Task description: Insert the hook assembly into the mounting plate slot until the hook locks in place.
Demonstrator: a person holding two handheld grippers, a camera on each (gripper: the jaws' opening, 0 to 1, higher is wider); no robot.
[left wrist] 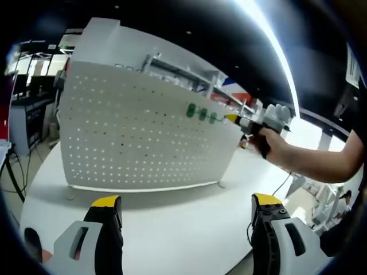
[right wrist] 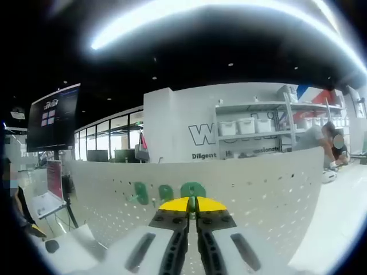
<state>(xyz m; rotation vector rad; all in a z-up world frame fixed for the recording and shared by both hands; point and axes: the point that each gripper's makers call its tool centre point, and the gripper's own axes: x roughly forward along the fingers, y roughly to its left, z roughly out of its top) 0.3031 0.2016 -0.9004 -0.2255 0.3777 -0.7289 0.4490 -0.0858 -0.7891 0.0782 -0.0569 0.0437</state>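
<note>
Right gripper (right wrist: 192,201) pinches a green hook (right wrist: 192,191) at the pegboard (left wrist: 143,137); left gripper (left wrist: 186,206) gapes empty, well back.

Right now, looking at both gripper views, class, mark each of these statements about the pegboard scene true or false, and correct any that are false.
1. The left gripper has its jaws spread wide with nothing between them. True.
2. The white perforated board lies flat on the table. False: it stands upright on the table.
3. The right gripper is shut on a green hook piece at the board. True: its yellow tips meet with a sliver of green between them.
4. The green hook parts on the board are red. False: they are green.
5. In the left gripper view, a hand holds the other gripper against the board's right end. True.
</note>
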